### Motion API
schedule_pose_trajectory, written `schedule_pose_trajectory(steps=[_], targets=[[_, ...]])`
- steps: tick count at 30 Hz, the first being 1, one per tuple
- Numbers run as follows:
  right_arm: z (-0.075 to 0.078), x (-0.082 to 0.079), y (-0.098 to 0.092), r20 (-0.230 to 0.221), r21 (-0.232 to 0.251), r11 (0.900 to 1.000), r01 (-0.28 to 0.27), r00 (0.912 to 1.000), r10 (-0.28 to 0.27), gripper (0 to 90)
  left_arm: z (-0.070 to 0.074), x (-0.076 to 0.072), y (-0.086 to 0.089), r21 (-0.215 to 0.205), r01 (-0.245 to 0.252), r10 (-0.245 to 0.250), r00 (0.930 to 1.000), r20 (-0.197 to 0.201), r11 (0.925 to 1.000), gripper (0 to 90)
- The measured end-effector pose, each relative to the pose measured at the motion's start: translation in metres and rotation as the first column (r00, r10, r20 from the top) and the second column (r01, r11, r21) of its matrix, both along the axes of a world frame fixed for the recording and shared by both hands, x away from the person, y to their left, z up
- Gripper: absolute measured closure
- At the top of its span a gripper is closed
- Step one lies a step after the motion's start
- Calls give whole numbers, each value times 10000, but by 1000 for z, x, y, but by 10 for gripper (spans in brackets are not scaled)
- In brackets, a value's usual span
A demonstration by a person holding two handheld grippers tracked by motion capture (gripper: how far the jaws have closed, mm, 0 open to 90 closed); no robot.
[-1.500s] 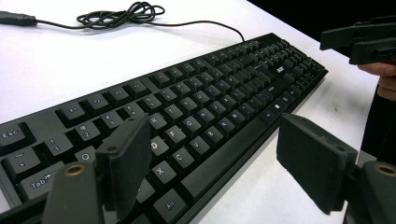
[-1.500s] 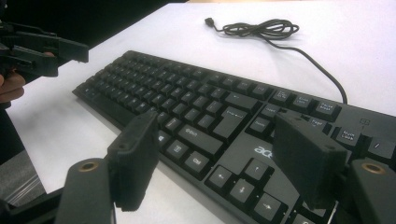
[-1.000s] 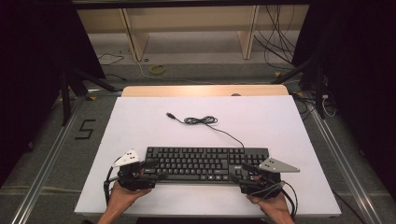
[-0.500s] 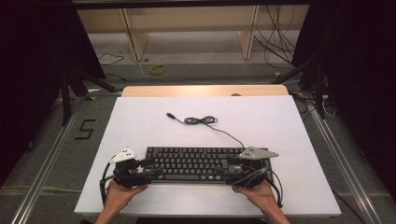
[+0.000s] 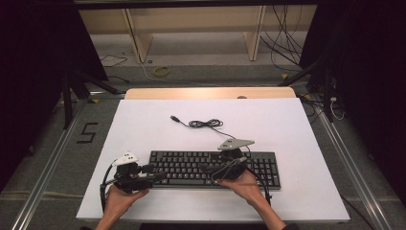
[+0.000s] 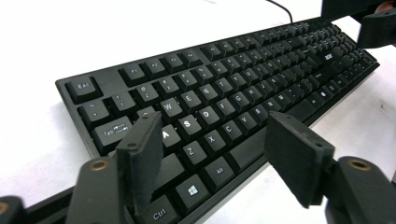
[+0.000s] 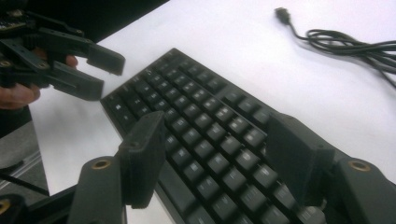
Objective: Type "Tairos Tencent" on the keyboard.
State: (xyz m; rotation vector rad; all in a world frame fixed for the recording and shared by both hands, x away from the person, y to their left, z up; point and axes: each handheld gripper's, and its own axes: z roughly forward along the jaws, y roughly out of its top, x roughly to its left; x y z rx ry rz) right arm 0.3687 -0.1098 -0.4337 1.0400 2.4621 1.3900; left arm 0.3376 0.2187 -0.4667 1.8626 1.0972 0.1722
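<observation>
Black keyboard (image 5: pixel 215 168) flat on the white table (image 5: pixel 287 124), near the front edge, long side running left-right. Cable (image 5: pixel 206 123) trailing off the back toward a loose coil mid-table, USB plug (image 5: pixel 175 118) lying free, not plugged into anything.

Left gripper (image 5: pixel 155 173) parked at the keyboard's left end, low, jaws apart. From the left gripper view, 1 jaw over the Tab/Caps area and the other out past the front edge near the space bar, nothing pinched between them. Can't tell whether either jaw is actually touching the keys.

Right gripper (image 5: pixel 206 168) over the middle-right of the keyboard, pointing left along the key rows. Jaws apart here too in the right gripper view, hanging just above the keys, no grip on anything. Left gripper (image 7: pixel 100 70) also visible farther off in that view, open as well.

Looks like the approach step: both tools lined up on the keyboard, no hold taken yet. Hard to say if the plan is a lift, a slide or some key pressing. For a 2-handed pick-up, next move probably needs each pair of jaws straddling an edge of the case, then closing evenly so the thing doesn't tip. Right gripper seems too far inboard for that, so likely a shift toward the right end first.
</observation>
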Motion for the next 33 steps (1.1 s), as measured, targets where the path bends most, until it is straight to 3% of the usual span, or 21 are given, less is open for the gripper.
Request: schedule_pose_trajectory(steps=[12,19,25,33], targets=[[-3,21,34,-452,-448,9984,-336,9985,316,453,-2,3,5,304,-163,177,9988,-456,9994,470],[-11,30,51,-772,-838,9948,-582,9957,517,592,-4,4,5,505,-88,123,9976,-683,9987,621],[-17,35,63,-864,-993,9921,-763,9939,678,718,-6,4,5,974,36,50,9961,-883,9952,767],[-24,39,73,-1021,-1189,9886,-919,9916,799,841,-9,6,7,1382,19,113,9954,-949,9904,888]])
